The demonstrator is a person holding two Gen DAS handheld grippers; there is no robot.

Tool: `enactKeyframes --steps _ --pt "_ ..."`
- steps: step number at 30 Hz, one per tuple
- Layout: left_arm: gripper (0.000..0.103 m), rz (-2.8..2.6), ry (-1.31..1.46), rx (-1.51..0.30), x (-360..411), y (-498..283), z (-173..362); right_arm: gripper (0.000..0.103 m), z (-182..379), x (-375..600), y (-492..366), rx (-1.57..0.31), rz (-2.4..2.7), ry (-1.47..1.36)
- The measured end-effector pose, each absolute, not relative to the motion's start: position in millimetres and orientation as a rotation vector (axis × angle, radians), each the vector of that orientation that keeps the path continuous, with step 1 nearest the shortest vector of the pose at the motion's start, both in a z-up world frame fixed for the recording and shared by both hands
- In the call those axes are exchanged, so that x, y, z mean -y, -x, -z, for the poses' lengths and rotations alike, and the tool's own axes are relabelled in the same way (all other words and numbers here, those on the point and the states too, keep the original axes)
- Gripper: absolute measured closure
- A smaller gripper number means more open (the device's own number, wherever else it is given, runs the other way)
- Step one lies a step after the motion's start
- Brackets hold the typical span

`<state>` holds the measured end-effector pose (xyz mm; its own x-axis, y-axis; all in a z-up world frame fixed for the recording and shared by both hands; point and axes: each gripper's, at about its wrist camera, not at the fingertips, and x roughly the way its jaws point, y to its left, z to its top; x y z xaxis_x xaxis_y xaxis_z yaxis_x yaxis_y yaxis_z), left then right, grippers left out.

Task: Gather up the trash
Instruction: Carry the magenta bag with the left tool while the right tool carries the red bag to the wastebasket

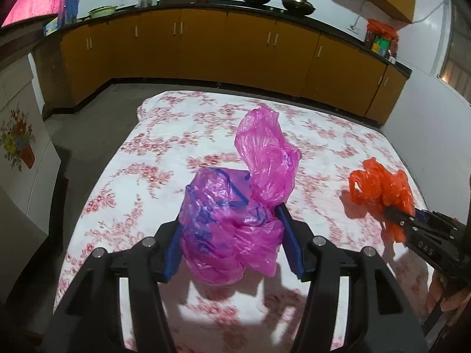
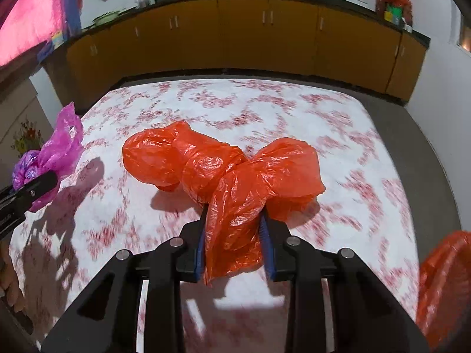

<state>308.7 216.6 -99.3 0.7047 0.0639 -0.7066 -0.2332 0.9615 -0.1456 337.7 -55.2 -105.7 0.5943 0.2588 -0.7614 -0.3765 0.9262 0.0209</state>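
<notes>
Pink plastic fills the left gripper (image 1: pixel 232 241), whose blue pads clamp a crumpled pink bag (image 1: pixel 235 206) (blue print on it) above the floral tablecloth (image 1: pixel 164 153). Right gripper (image 2: pixel 234 244) pinches an orange bag (image 2: pixel 223 173) resting on that cloth.

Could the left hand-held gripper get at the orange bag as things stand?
Probably not. The left hand-held gripper is already filled by the pink bag, and the right hand-held gripper is clamped on the orange bag. The floral cloth between them is otherwise bare.
</notes>
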Motion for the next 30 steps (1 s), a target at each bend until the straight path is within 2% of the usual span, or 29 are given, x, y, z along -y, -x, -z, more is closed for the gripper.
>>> enactKeyframes --steps 30 --pt "0.046 0.045 0.069 -0.734 -70 -264 51 0.072 39 227 -229 -0.777 -0.163 -0.057"
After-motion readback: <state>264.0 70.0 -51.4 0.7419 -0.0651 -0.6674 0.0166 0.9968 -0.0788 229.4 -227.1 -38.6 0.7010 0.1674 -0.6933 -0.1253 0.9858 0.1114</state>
